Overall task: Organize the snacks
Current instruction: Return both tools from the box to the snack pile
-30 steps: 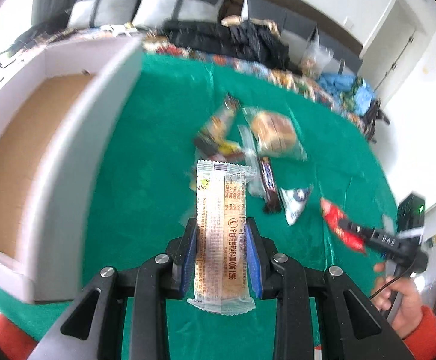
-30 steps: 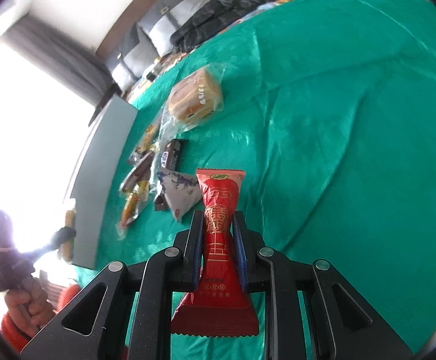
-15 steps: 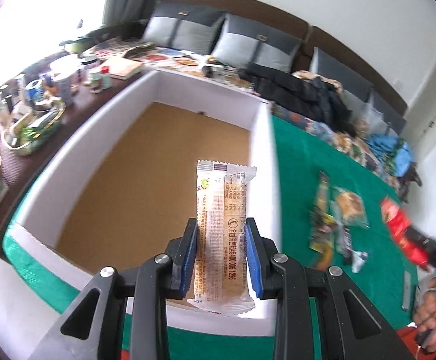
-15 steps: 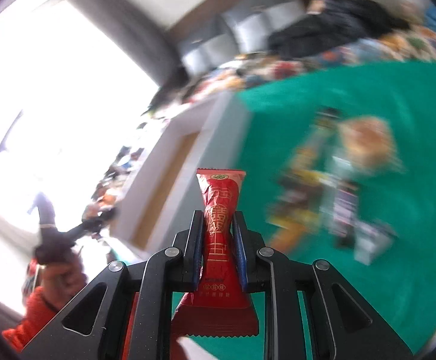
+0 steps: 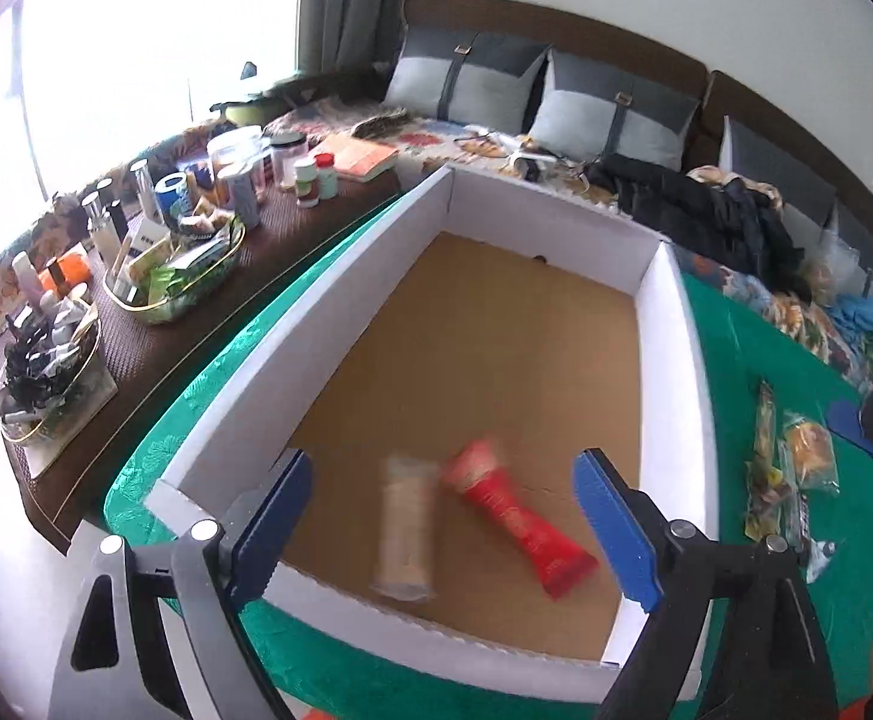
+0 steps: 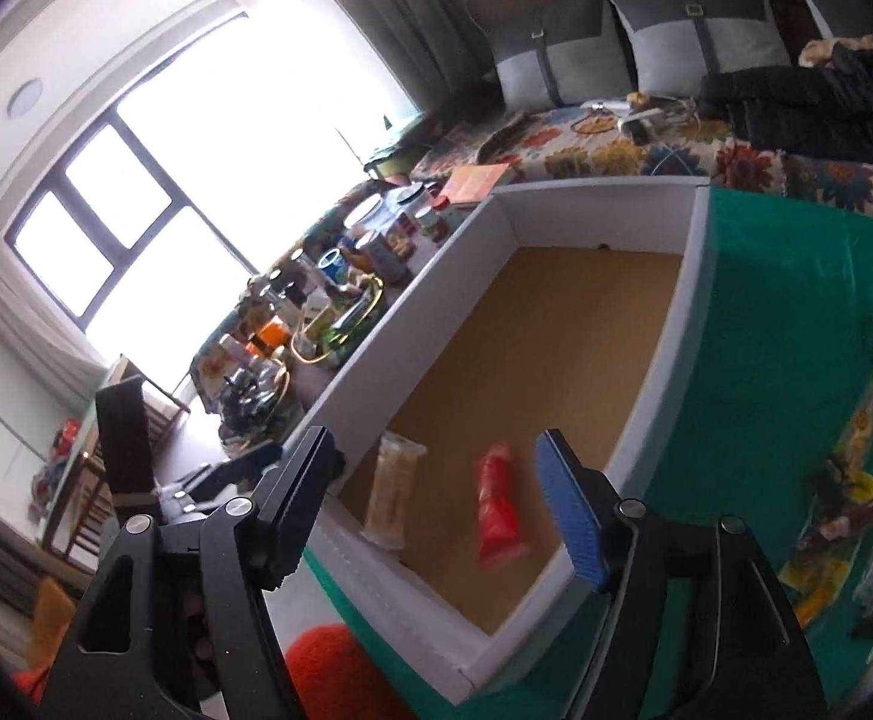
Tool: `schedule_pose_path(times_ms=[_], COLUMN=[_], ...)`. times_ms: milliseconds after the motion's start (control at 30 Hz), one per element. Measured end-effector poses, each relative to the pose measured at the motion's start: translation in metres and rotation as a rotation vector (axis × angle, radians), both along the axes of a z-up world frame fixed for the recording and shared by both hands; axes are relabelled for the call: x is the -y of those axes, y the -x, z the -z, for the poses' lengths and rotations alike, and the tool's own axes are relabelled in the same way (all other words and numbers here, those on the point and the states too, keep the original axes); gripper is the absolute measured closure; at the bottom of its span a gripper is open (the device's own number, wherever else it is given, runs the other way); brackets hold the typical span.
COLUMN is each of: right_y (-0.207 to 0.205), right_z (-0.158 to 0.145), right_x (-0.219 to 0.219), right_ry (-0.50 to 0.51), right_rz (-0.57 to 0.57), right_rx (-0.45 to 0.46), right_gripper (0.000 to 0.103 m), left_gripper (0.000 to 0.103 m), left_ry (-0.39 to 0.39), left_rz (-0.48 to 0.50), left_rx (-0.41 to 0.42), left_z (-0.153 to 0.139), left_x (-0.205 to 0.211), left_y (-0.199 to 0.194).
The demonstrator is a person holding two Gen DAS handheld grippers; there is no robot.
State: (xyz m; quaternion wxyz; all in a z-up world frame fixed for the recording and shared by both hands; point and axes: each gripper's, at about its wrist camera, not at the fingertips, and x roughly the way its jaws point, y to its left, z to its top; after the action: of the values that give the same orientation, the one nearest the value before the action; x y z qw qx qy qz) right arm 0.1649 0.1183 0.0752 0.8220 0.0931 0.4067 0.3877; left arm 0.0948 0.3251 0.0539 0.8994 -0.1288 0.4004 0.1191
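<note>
The left gripper (image 5: pixel 442 528) is hanging over the near end of the white cardboard box (image 5: pixel 670 324), its jaws opening wide with nothing pressed between them. Below and between its blue pads, the pale biscuit packet (image 5: pixel 405 531) is lying blurred on the brown box floor, and the red snack packet (image 5: pixel 517 519) is lying just beside it, slanting toward the right pad. The right gripper (image 6: pixel 433 507) is also spreading its jaws above the same box, gripping nothing; both packets are showing beneath its gap. Off to the right of both grippers, the remaining snacks (image 5: pixel 787 468) are sitting in a loose cluster on the green tablecloth (image 6: pixel 796 276).
</note>
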Motion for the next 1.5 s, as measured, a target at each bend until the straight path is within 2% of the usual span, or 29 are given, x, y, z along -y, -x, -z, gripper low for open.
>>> schedule_pose_path(times_ms=[133, 233, 300, 367, 433, 533, 633, 700, 900, 1100, 1300, 1500], right_y=[0.017, 0.043, 0.063, 0.076, 0.090, 0.101, 0.088, 0.081, 0.067, 0.060, 0.057, 0.055], right_z=[0.015, 0.055, 0.089, 0.116, 0.138, 0.156, 0.164, 0.167, 0.168, 0.172, 0.175, 0.177], right_x=[0.074, 0.149, 0.203, 0.247, 0.295, 0.335, 0.351, 0.353, 0.342, 0.339, 0.340, 0.333], right_ry=[0.115, 0.264, 0.372, 0.441, 0.467, 0.488, 0.494, 0.523, 0.533, 0.525, 0.529, 0.552], right_rz=[0.075, 0.192, 0.287, 0.375, 0.478, 0.564, 0.569, 0.569, 0.562, 0.551, 0.554, 0.541], right_rx=[0.090, 0.123, 0.119, 0.089, 0.066, 0.067, 0.016, 0.024, 0.023, -0.002, -0.025, -0.032], right_gripper=[0.028, 0.027, 0.028, 0.028, 0.028, 0.028, 0.028, 0.028, 0.028, 0.028, 0.027, 0.020], left_gripper=[0.015, 0.014, 0.007, 0.004, 0.004, 0.004, 0.004, 0.004, 0.004, 0.004, 0.001, 0.000], left_ry=[0.018, 0.047, 0.070, 0.098, 0.112, 0.069, 0.029, -0.007, -0.089, -0.081, -0.107, -0.112], left_rz=[0.097, 0.235, 0.328, 0.425, 0.498, 0.542, 0.532, 0.510, 0.458, 0.424, 0.417, 0.414], left_rx=[0.051, 0.082, 0.082, 0.053, -0.006, -0.107, -0.162, -0.168, -0.166, -0.183, -0.144, -0.111], left_z=[-0.007, -0.011, -0.008, 0.007, 0.030, 0.074, 0.107, 0.120, 0.135, 0.151, 0.154, 0.156], left_x=[0.043, 0.102, 0.144, 0.195, 0.239, 0.292, 0.314, 0.322, 0.319, 0.311, 0.310, 0.310], left_y=[0.015, 0.023, 0.026, 0.027, 0.022, 0.009, -0.006, -0.015, -0.032, -0.048, -0.049, -0.046])
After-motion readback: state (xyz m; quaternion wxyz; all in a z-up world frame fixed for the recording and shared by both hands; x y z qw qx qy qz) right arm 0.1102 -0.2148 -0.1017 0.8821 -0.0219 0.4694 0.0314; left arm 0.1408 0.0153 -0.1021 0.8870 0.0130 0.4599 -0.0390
